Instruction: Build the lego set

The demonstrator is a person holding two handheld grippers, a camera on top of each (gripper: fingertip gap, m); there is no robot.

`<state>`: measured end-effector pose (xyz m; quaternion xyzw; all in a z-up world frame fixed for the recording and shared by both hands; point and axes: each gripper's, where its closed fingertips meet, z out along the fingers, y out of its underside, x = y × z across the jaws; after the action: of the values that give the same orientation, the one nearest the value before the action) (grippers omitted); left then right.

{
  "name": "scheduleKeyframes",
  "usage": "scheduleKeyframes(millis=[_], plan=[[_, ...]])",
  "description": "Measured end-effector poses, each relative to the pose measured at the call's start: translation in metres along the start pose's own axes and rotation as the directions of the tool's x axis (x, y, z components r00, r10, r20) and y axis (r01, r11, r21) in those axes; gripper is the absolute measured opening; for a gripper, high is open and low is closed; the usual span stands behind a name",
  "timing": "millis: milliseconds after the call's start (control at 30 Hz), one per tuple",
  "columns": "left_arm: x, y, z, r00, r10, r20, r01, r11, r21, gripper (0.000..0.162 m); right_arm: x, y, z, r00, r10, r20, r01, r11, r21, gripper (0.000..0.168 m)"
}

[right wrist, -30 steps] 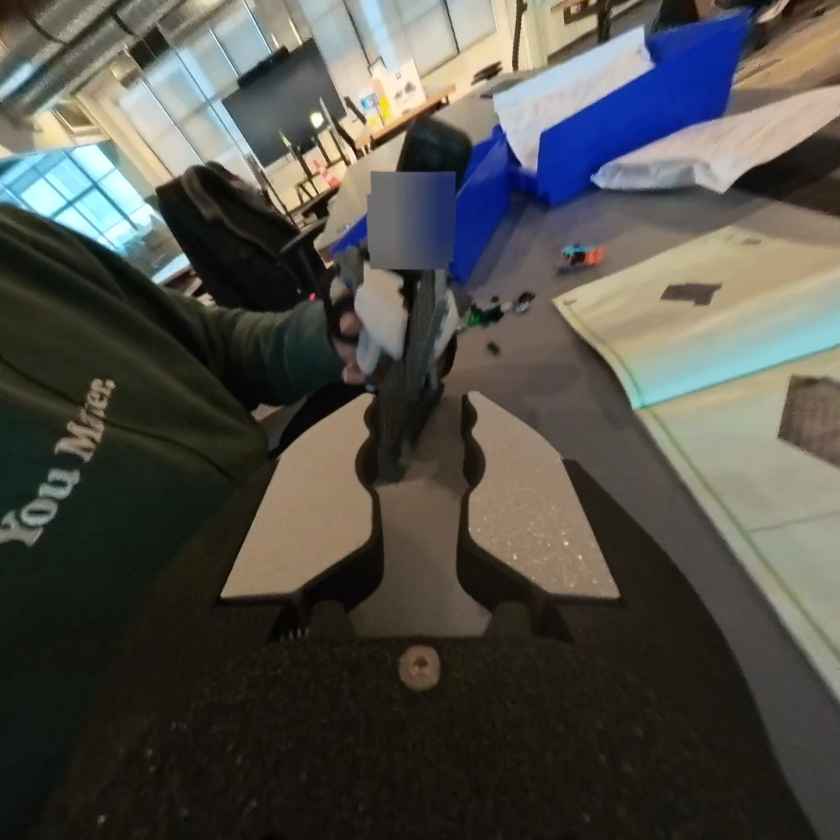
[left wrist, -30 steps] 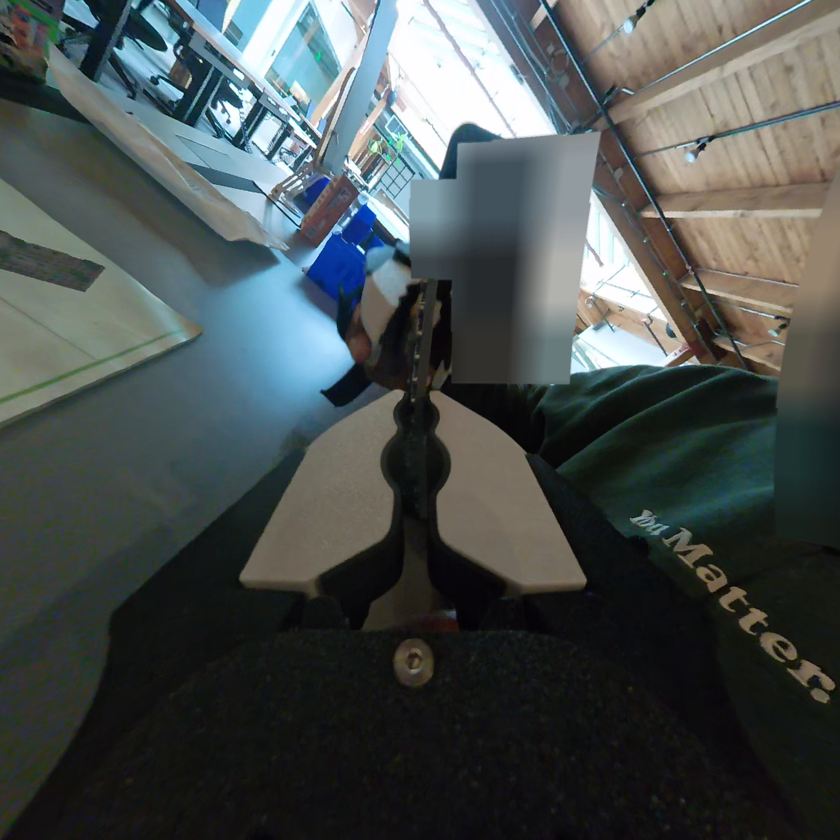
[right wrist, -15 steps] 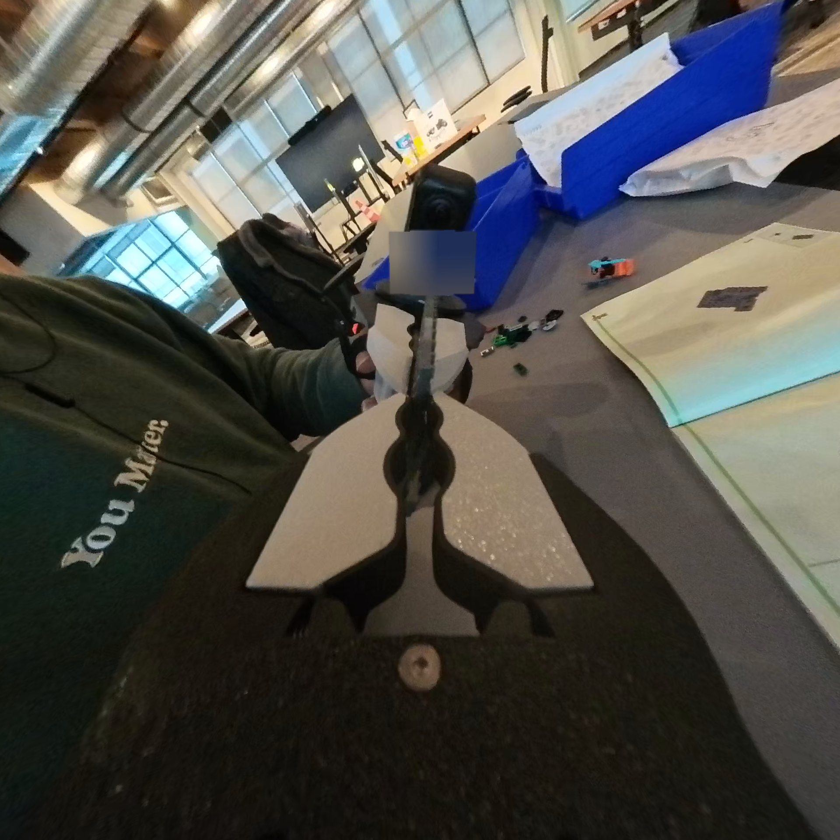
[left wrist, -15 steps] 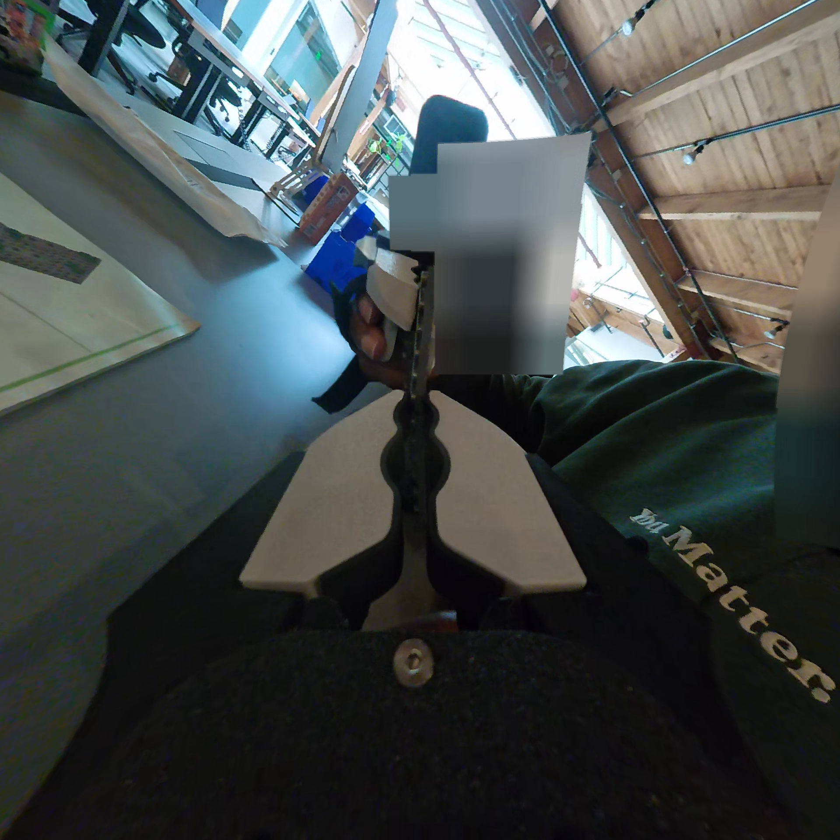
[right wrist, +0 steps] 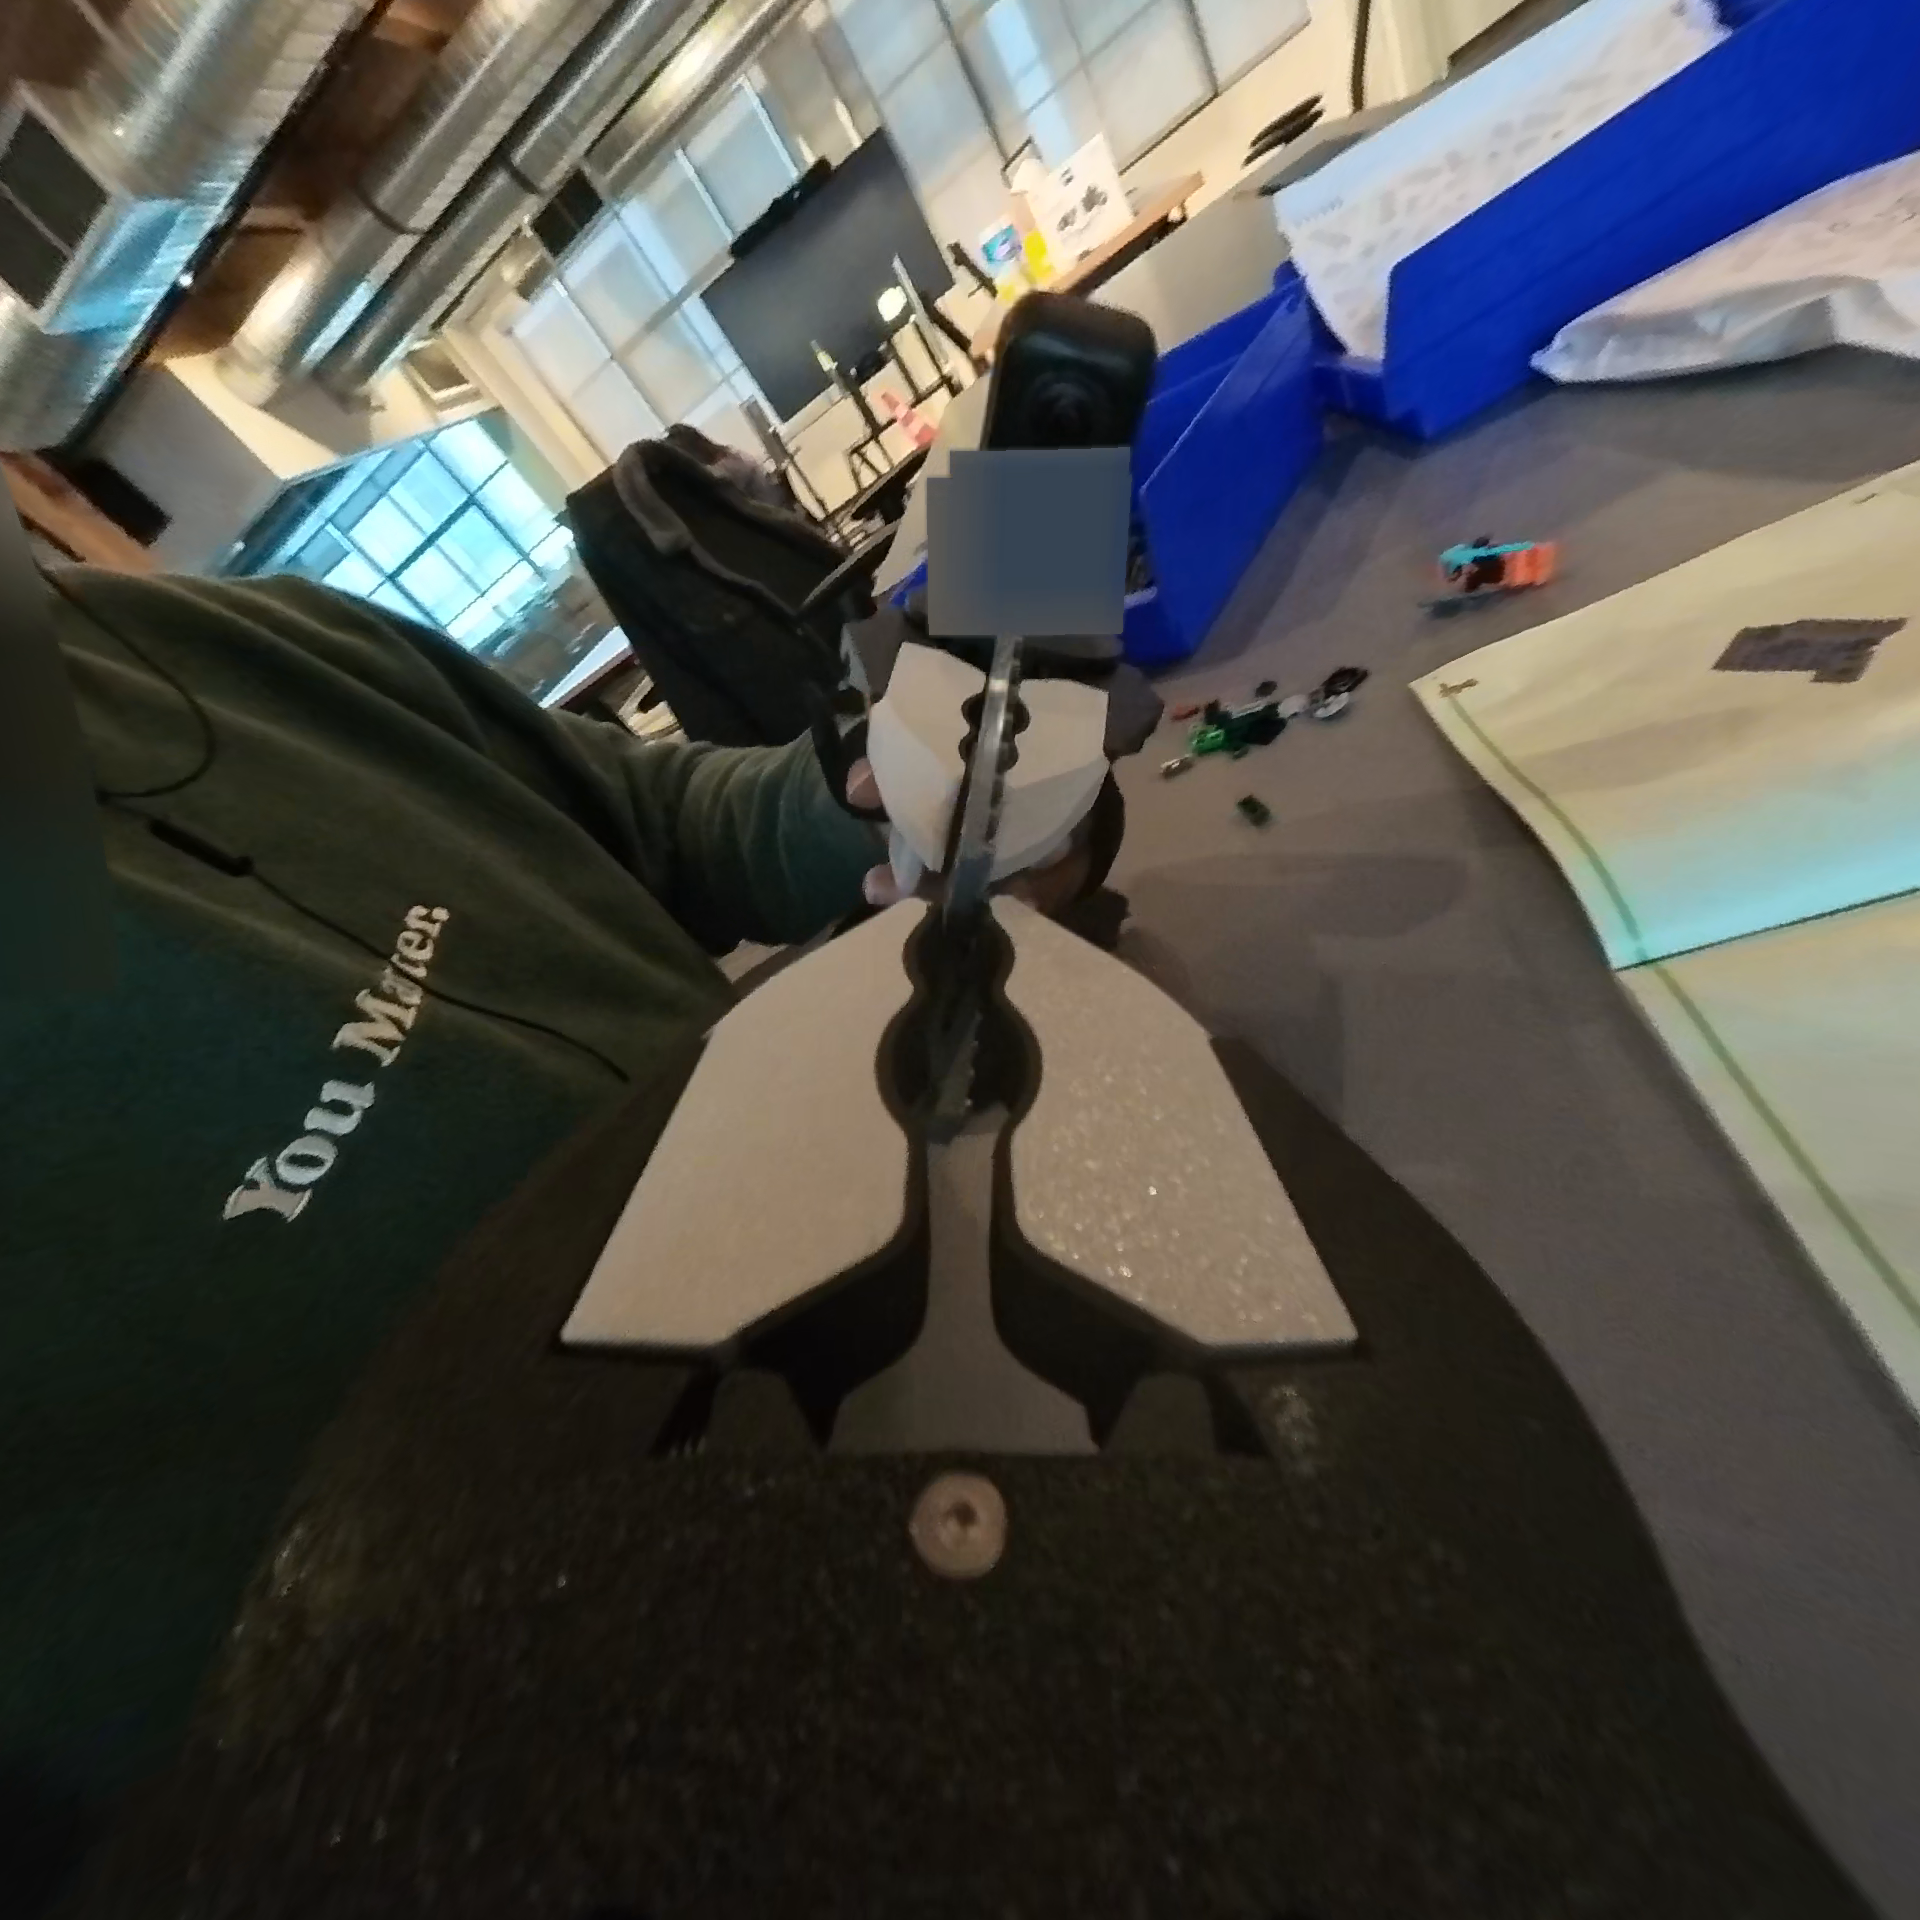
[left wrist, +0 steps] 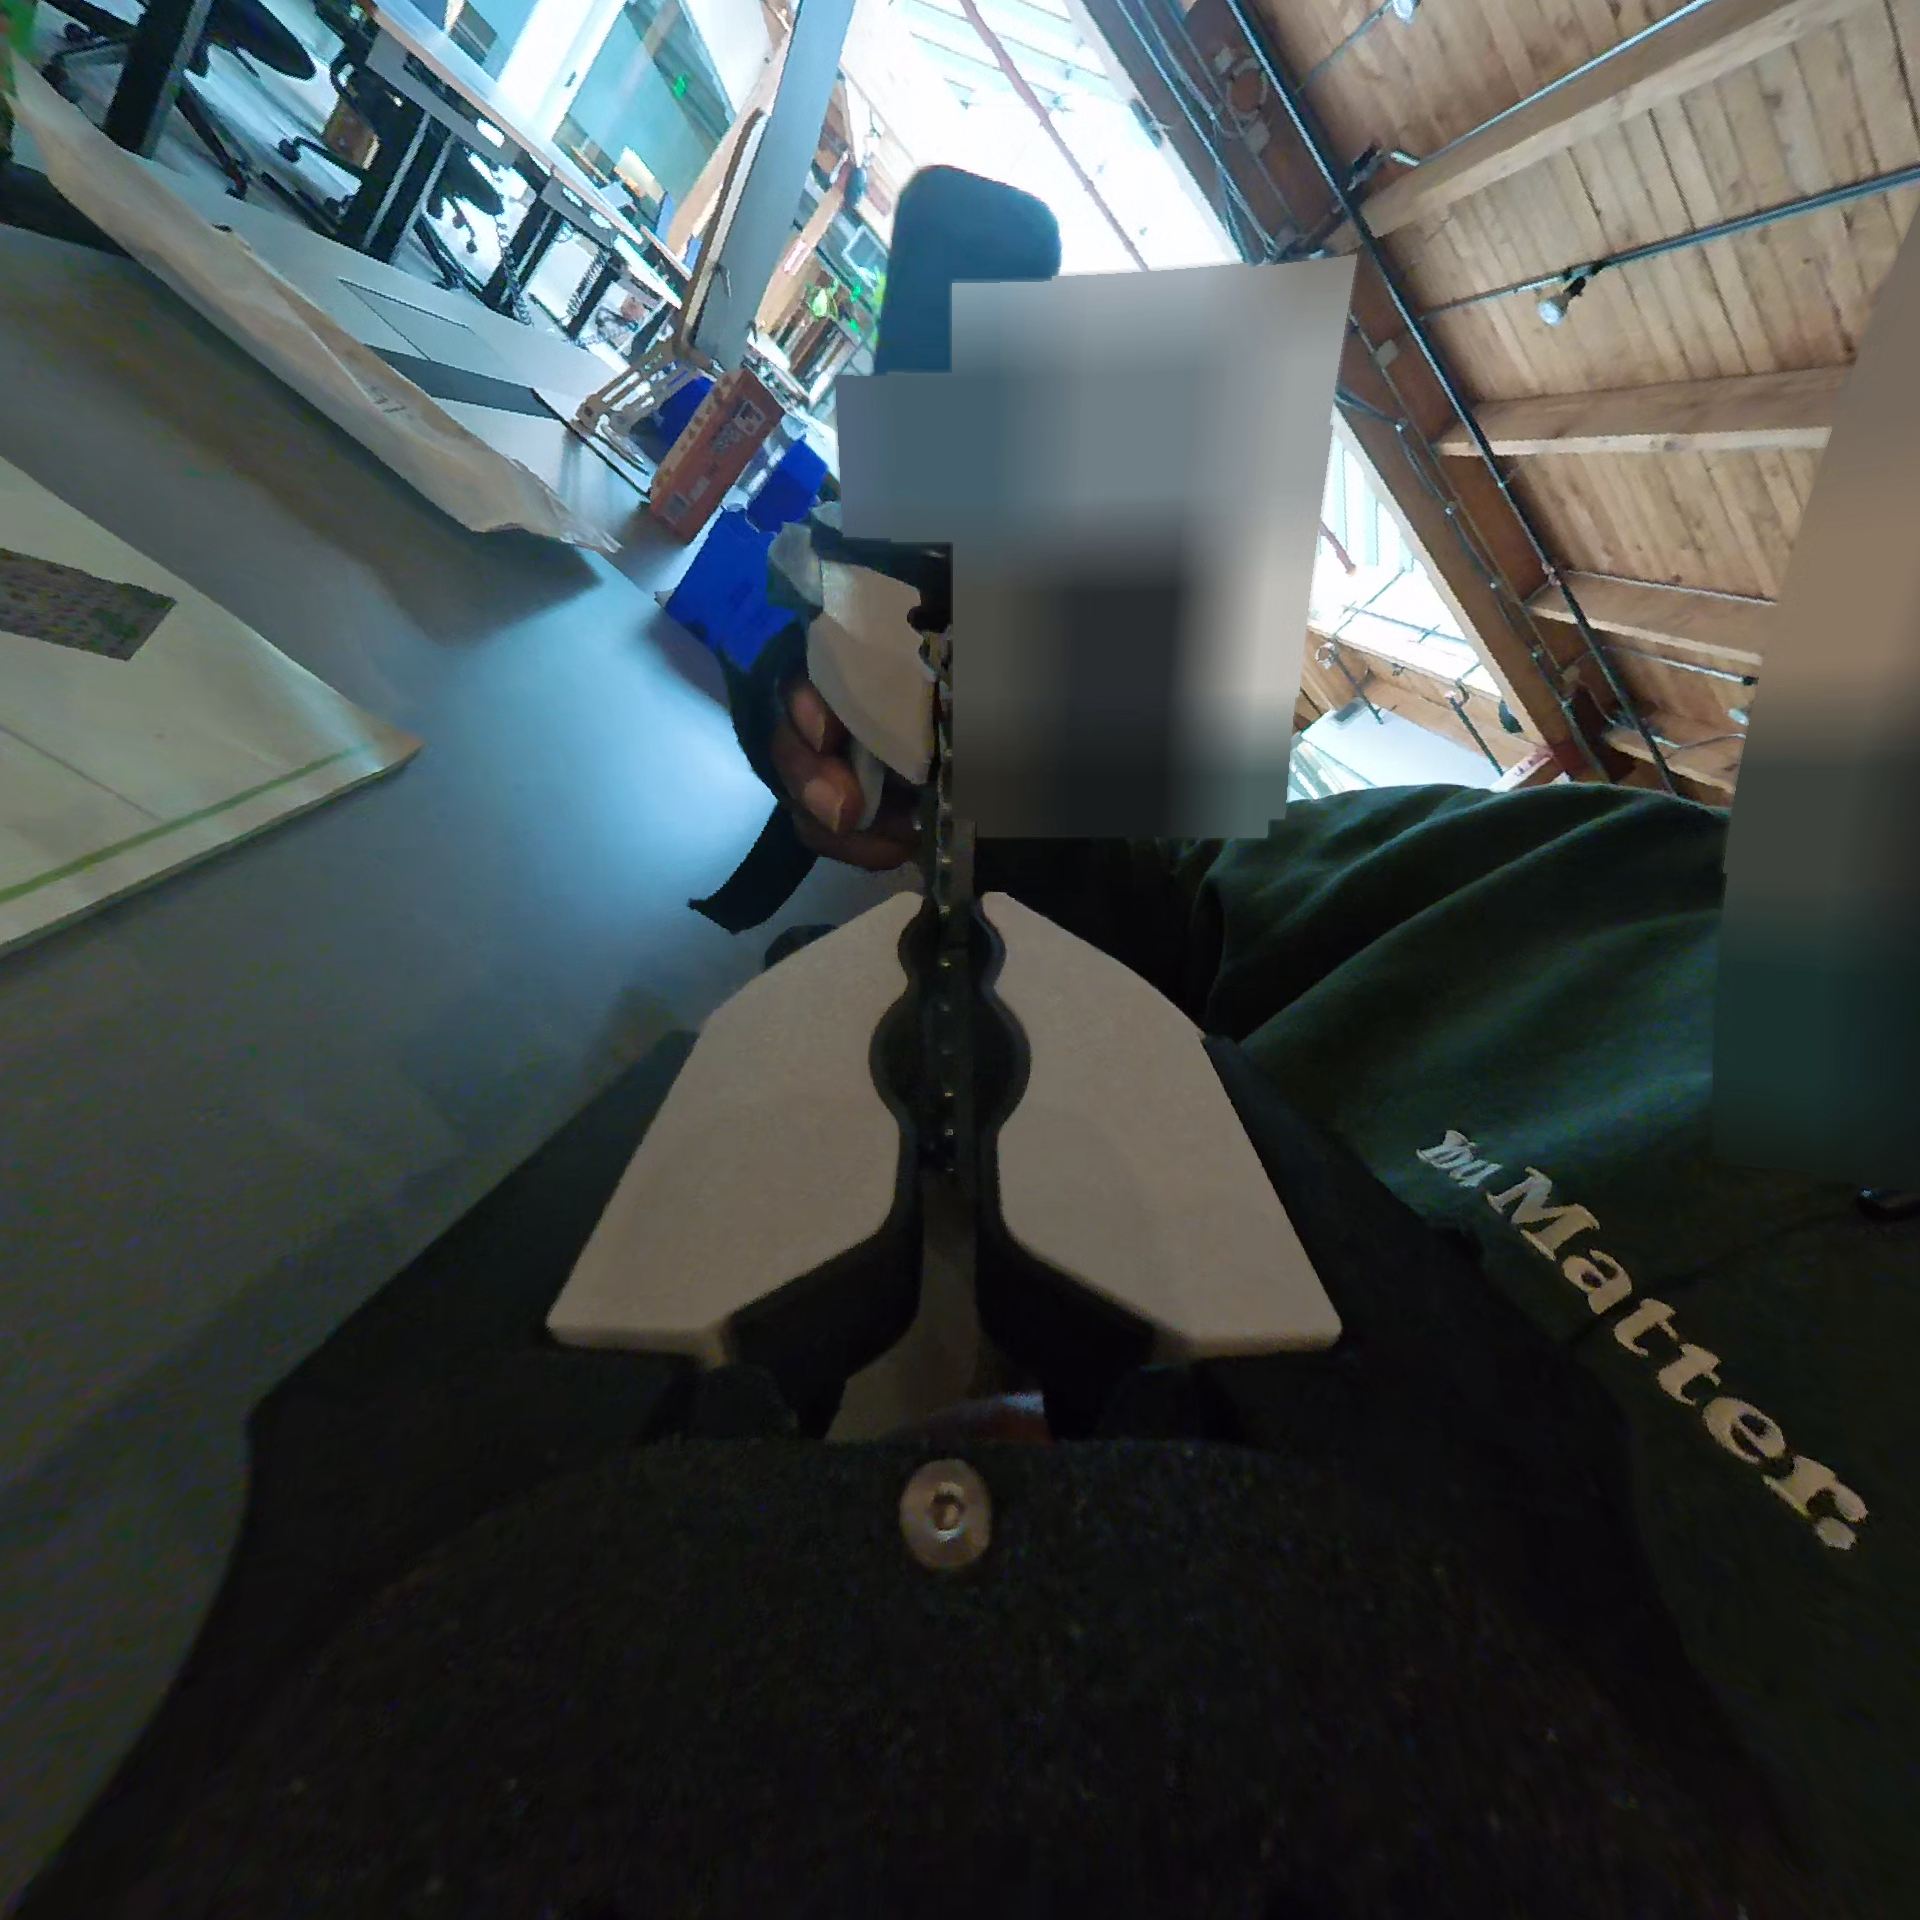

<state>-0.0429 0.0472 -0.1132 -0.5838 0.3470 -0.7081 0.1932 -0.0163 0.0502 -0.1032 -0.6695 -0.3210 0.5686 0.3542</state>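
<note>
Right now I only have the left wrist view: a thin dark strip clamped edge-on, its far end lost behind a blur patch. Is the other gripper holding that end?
Observer: Yes. The right wrist view shows the right gripper shut on the strip, with the left gripper clamping its other end.
Operator: Any spare parts on the table?
Observer: A scatter of small loose pieces lies on the grey table, beyond the grippers.
Operator: Anything already assembled?
Observer: A small orange-and-teal build sits farther back, apart from the scatter.
</note>
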Motion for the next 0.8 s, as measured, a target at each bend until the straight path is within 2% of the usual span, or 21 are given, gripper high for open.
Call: scheduleKeyframes(millis=[233,333,533,633,733,800], plan=[[-0.002,0.002,-0.001,1.000,-0.005,0.004,0.005,1.000,-0.005,0.005,0.001,0.002,0.000,1.000,-0.001,0.000,0.001,1.000,-0.019,0.006],[-0.002,0.000,-0.001,1.000,0.003,0.004,-0.003,1.000,0.001,0.005,0.003,0.000,-0.002,1.000,0.004,-0.010,-0.004,1.000,-0.007,0.022],[-0.002,-0.002,-0.001,1.000,0.023,0.010,-0.023,1.000,-0.007,0.005,0.007,0.014,0.003,0.998,0.052,-0.048,-0.054,0.997,-0.051,0.036],[-0.002,0.000,0.002,0.999,0.037,0.012,-0.037,0.999,-0.024,0.005,0.003,0.018,0.010,0.998,0.059,-0.023,-0.060,0.997,-0.048,0.028],[-0.003,-0.001,0.002,0.999,0.046,0.022,-0.046,0.999,-0.028,0.005,0.000,0.017,0.011,0.999,0.055,-0.001,-0.055,0.998,-0.040,0.012],[-0.001,0.000,0.002,0.998,0.053,0.016,-0.052,0.998,-0.042,0.006,-0.002,0.018,0.012,0.998,0.055,0.014,-0.055,0.997,-0.046,0.011]])
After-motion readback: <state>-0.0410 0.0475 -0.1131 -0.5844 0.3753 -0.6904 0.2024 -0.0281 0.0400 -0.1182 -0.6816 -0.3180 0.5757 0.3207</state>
